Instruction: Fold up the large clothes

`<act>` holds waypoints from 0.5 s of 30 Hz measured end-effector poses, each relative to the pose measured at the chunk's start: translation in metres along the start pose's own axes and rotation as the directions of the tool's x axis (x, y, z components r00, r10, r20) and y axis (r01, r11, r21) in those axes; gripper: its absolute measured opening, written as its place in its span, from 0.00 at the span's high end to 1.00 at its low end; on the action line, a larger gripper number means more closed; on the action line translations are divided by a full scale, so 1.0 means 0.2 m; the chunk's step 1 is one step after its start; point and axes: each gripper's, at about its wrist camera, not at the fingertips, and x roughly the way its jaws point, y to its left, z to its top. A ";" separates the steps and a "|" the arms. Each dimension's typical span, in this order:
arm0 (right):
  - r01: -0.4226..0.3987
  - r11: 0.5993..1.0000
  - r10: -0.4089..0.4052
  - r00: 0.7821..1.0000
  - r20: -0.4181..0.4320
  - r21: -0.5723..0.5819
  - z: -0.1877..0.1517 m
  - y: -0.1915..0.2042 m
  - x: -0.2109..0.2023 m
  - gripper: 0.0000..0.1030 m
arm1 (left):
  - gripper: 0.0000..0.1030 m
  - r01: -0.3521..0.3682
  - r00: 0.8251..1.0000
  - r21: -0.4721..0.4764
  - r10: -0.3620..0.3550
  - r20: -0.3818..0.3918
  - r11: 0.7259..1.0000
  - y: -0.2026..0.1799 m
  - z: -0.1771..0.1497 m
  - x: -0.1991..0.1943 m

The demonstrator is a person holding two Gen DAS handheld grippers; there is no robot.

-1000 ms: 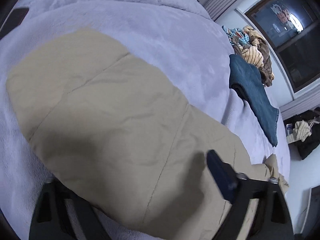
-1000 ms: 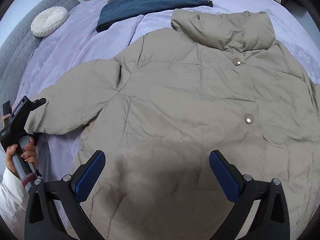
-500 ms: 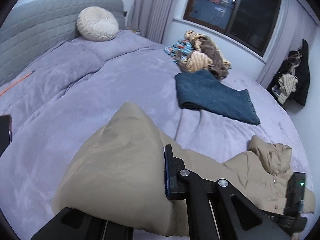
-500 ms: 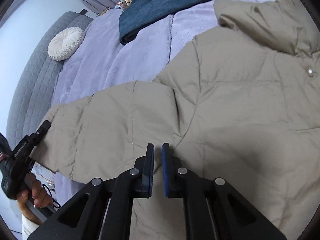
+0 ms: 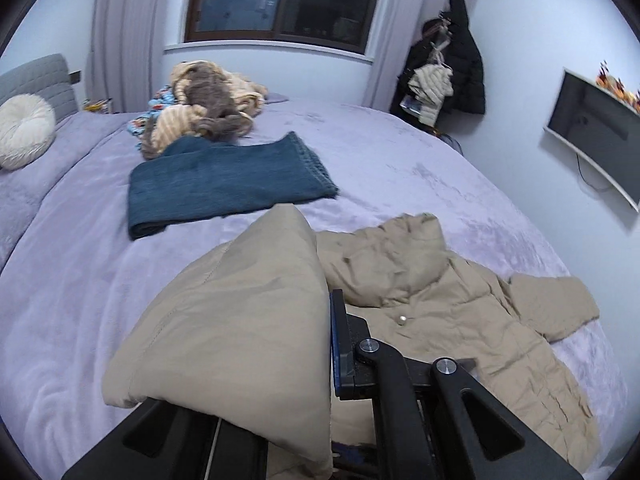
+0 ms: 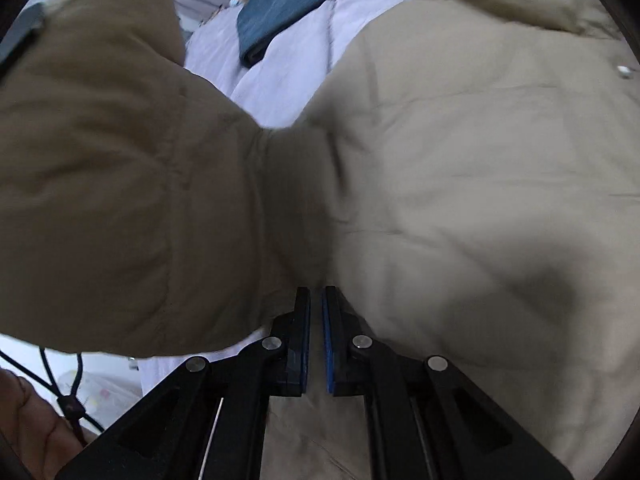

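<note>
Two tongs, left (image 5: 320,344) & right (image 6: 316,340), pinch our coat (image 5: 460,320) (sleeve (image 5: 240,320) lifted); we've only begun, most folds left.

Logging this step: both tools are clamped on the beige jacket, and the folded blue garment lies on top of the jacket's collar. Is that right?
Not quite. The blue garment lies on the bedspread beyond the jacket, apart from its collar, as the left wrist view shows. The rest holds: the left tool and right tool are both clamped on the jacket.
</note>
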 end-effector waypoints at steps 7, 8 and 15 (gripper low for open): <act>0.198 0.978 -0.207 0.964 0.165 0.069 -0.09 -0.45 -0.54 0.94 | 0.91 -0.049 0.983 0.257 0.093 -0.160 0.965 -0.52 -0.28 0.44; 0.212 0.974 -0.222 0.961 0.168 0.074 -0.10 -0.50 -0.58 0.94 | 0.91 -0.062 0.977 0.280 0.116 -0.181 0.958 -0.56 -0.33 0.50; 0.210 0.970 -0.228 0.962 0.152 0.121 -0.10 -0.64 -0.64 0.93 | 0.39 -0.099 0.956 0.385 0.196 -0.221 0.918 -0.66 -0.52 0.55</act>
